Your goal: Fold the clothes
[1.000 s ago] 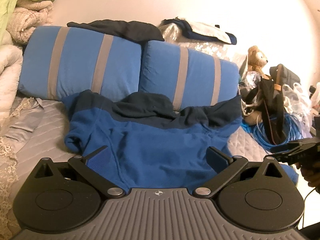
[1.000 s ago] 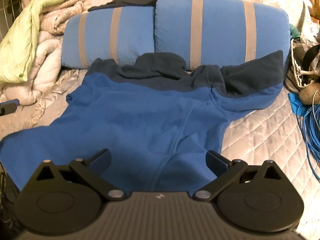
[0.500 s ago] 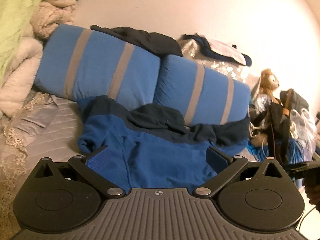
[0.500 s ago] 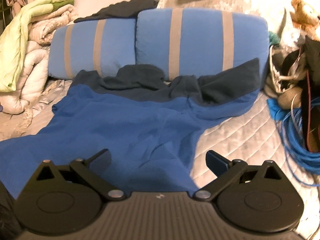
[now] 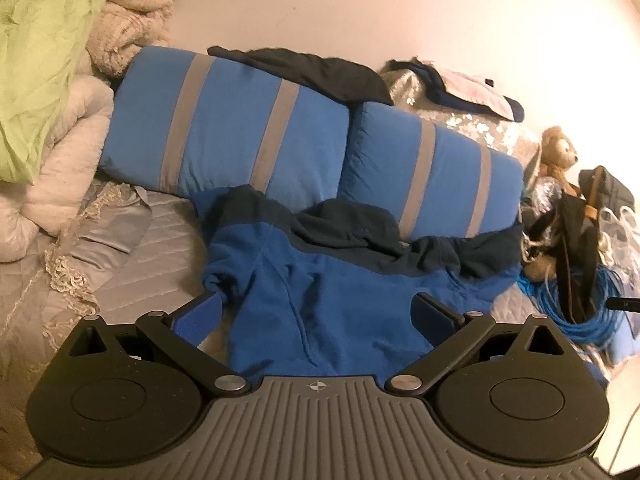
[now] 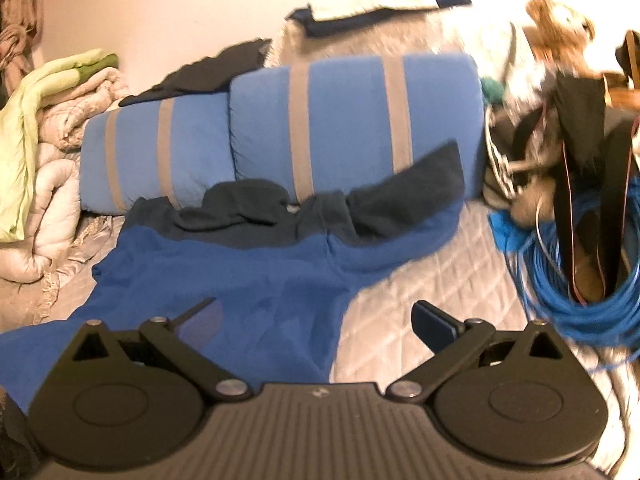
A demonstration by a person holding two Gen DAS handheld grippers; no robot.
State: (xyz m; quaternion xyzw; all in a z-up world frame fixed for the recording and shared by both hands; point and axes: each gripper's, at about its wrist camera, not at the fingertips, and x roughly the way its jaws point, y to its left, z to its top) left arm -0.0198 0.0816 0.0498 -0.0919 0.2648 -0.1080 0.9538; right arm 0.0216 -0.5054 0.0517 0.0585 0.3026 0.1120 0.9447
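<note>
Ahead of the left gripper (image 5: 316, 312), the blue hoodie (image 5: 340, 304) lies spread on the quilted bedspread (image 5: 160, 248), its dark hood (image 5: 344, 224) bunched against the two striped pillows (image 5: 240, 128). The gripper's fingers are spread wide and hold nothing; the left pad sits just off the garment's left edge, beside the rumpled sleeve (image 5: 218, 276), while the right pad is over the cloth.

Further right, the right gripper (image 6: 316, 320) also stands wide apart and empty. Its left pad is over the blue body and its right pad over bare quilt, so the hoodie's right edge runs between them. The far sleeve (image 6: 404, 200) lies up against the right-hand pillow. To the right of that gripper a coil of blue cable (image 6: 560, 280) and a bag's straps (image 6: 600, 200) crowd the bedspread.

The risk I see is a thin pinch: the fleece looks thick and slack, so a grab at the edge may take only one layer and drag the body askew. A wide swing to the right could also snag the cable.

Compared with a second ago, both views have tilted up and swung outward, left showing more bedding, right more clutter, and the right picture is now blurred.
</note>
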